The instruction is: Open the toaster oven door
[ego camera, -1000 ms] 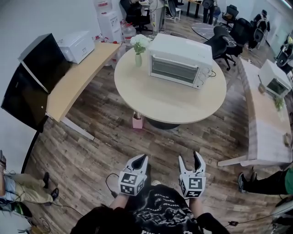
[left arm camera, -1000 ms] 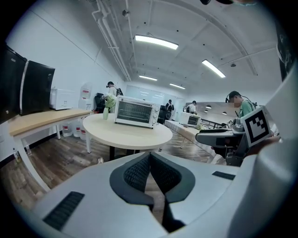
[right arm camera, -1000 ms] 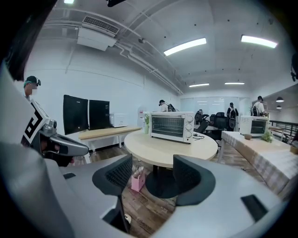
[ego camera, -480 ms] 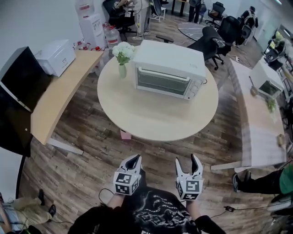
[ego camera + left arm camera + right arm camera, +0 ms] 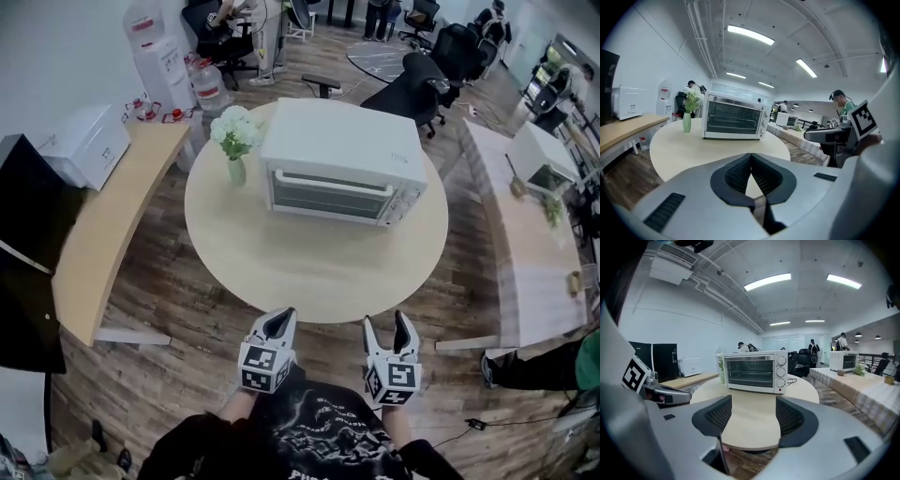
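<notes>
toaster oven door: shut, far off.
left gripper: fingers pressed together.
right gripper: just opened wide, empty.
risk: my tug may slide the oven.

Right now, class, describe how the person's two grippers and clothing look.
Both the left gripper and right gripper are pale grey shells with two tapering jaws lined by black ribbed pads. Each carries a cube of black-and-white square markers. The person wears a black printed T-shirt.

two toaster ovens, one flower vase, one round table, two tools
</notes>
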